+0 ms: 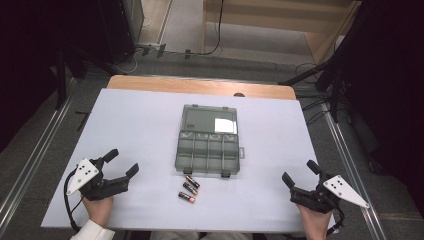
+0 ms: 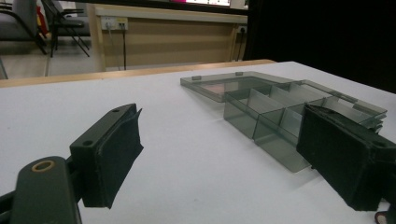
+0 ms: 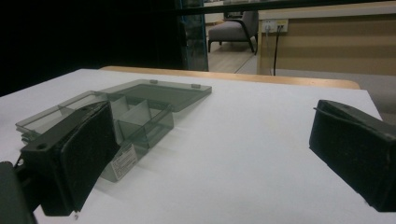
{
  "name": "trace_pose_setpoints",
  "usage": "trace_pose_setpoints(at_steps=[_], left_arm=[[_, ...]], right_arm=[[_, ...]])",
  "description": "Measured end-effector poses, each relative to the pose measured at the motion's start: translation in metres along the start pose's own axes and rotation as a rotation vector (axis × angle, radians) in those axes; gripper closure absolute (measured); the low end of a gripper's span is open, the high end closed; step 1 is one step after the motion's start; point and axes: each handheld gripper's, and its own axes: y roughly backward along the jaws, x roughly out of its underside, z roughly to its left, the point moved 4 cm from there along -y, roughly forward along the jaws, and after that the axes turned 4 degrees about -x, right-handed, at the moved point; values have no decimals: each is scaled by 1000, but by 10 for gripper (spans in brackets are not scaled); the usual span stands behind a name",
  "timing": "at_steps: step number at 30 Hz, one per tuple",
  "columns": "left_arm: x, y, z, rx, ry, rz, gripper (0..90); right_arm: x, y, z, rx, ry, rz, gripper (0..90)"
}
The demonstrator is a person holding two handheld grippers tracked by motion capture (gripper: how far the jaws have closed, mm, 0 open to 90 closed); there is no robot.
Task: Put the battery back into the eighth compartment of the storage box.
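A clear grey compartment box (image 1: 208,147) lies in the middle of the white table (image 1: 140,120), its lid folded open toward the far side. Three batteries (image 1: 189,189) lie just in front of it. My left gripper (image 1: 123,163) rests at the near left, open, nothing between its pads (image 2: 114,158); the box (image 2: 275,116) shows beyond its right jaw. At the near right my right gripper (image 1: 300,173) is held by a hand, open and empty, its pads (image 3: 84,154) wide apart, with the box (image 3: 135,112) off to its left.
The table's wooden far edge (image 1: 200,86) borders a floor with cables and dark stands. A metal rail (image 1: 350,155) runs along the right side. Bare white surface lies between each gripper and the box.
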Motion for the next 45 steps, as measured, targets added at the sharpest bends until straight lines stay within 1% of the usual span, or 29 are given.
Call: trace_pose_setpoints(at_steps=[6, 9, 13, 15, 16, 23, 26, 40, 41, 43, 44, 45], left_arm=[[0, -1, 0, 5, 1, 0, 132], [1, -1, 0, 10, 6, 10, 132], [0, -1, -1, 12, 8, 5, 132], [0, -1, 0, 13, 8, 6, 132], [0, -1, 0, 13, 7, 7, 132], [1, -1, 0, 10, 12, 12, 132], [1, -1, 0, 10, 12, 12, 132], [1, -2, 1, 11, 18, 19, 132], [2, -2, 1, 11, 16, 21, 132], [1, -2, 1, 12, 17, 21, 132], [1, -2, 1, 12, 17, 21, 132], [2, -2, 1, 11, 17, 22, 132]], right_arm=[[0, -5, 5, -21, 15, 31, 16], [0, -9, 10, -34, 22, 46, 16], [-1, -12, 15, -46, 35, 57, 16], [-1, -15, 18, -53, 47, 64, 16], [-1, -18, 23, -66, 53, 78, 16], [-1, -25, 34, -92, 87, 110, 16], [-1, -27, 37, -100, 87, 118, 16], [-1, -39, 57, -151, 122, 177, 18], [-1, -40, 58, -153, 113, 188, 18], [-1, -42, 60, -168, 105, 197, 18], [-1, -42, 60, -168, 105, 197, 18], [-1, -43, 62, -173, 102, 209, 18]])
